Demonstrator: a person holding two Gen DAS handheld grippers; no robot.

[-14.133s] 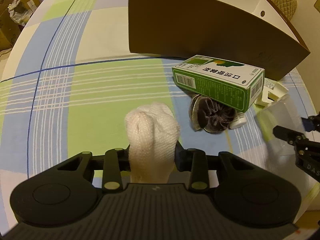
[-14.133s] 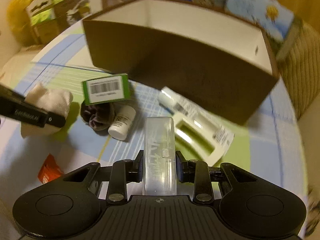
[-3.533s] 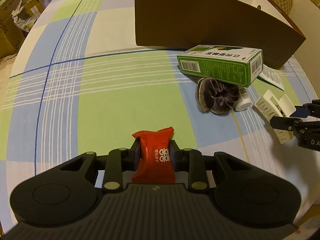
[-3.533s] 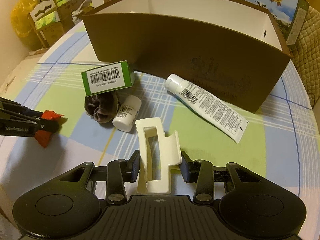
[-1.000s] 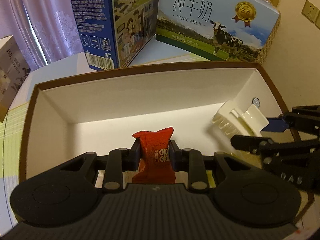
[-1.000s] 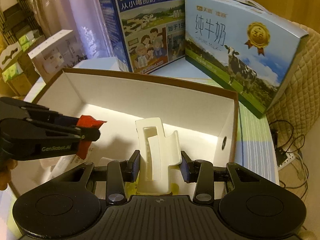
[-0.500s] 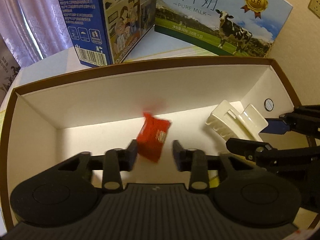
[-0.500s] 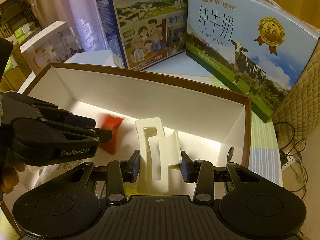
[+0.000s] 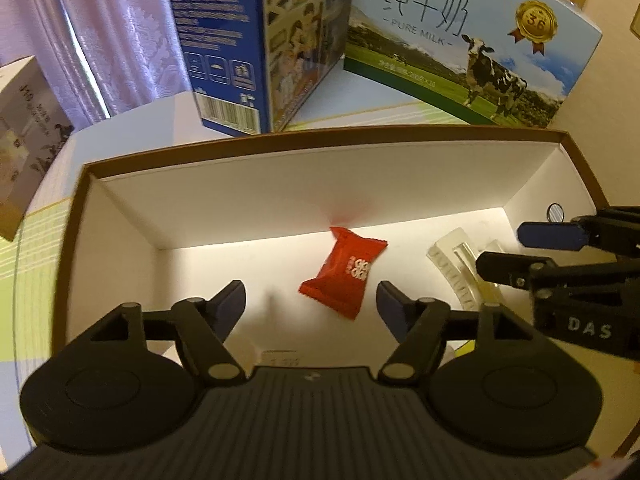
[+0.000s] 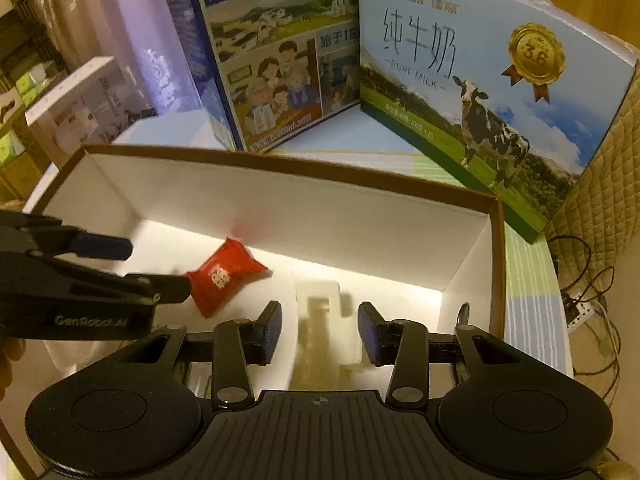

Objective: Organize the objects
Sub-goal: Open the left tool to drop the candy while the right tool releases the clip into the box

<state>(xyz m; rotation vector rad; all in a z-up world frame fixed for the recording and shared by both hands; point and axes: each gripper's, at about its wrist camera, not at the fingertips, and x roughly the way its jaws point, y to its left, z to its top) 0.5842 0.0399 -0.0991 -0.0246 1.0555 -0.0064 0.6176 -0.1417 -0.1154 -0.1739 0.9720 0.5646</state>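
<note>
A brown box (image 9: 320, 140) with a white inside lies below both grippers. A red candy packet (image 9: 344, 272) sits tilted on the box floor, free of my left gripper (image 9: 311, 294), whose jaws are opening wide with nothing pressed between them. In the right wrist view the white hair clip (image 10: 316, 344) is blurred and loose between the pads of my right gripper (image 10: 320, 312), whose jaws are opening, with gaps on both sides. The clip (image 9: 456, 268) also shows near the box's right end, under the right gripper (image 9: 504, 248). The candy (image 10: 224, 276) lies by the left gripper (image 10: 154, 266).
Behind the box (image 10: 280, 162) stand a dark blue milk carton (image 9: 248, 40) and a light blue milk case (image 9: 460, 40). A white carton (image 9: 24, 132) stands at the far left by a curtain. Cables (image 10: 580, 280) hang off the right side.
The left jaws opened and the red candy dropped from them onto the box floor. The right jaws have parted from the white clip, which is now slipping down, blurred.
</note>
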